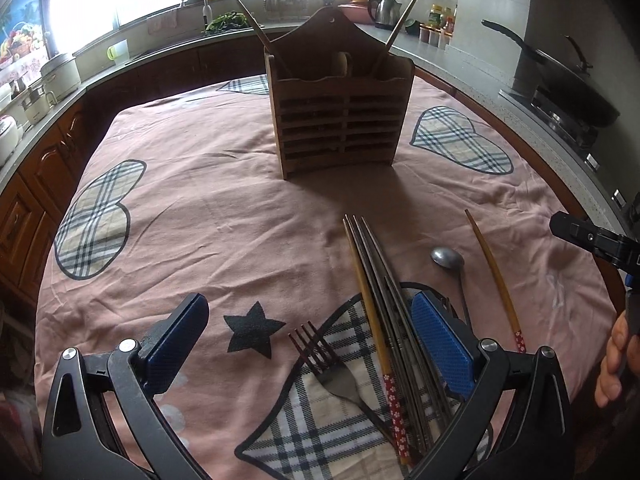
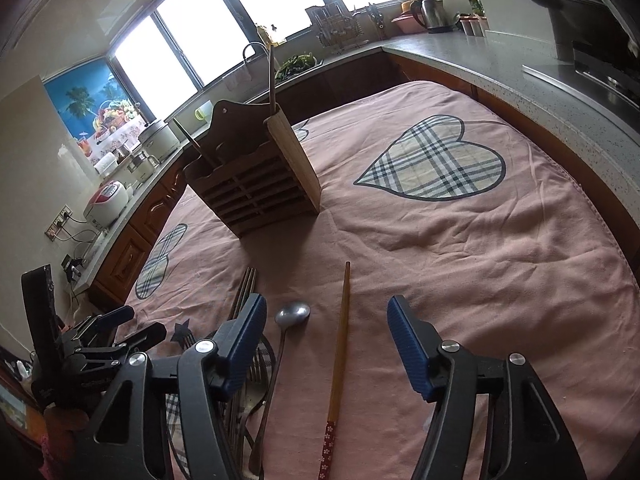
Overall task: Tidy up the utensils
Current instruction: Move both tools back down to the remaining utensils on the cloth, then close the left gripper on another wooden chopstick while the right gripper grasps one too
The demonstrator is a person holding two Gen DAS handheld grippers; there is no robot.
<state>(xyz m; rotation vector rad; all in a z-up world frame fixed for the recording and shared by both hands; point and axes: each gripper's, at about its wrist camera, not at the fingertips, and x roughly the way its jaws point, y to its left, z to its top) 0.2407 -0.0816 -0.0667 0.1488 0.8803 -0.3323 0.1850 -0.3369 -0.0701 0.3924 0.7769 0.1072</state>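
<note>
— What covered the table?
— A pink cloth with plaid hearts.
— And on it?
— A wooden holder stood upright; nearer lay a fork, bundled chopsticks, a spoon and one lone chopstick

free: cloth R of holder | blocked: utensil pile near front
</note>
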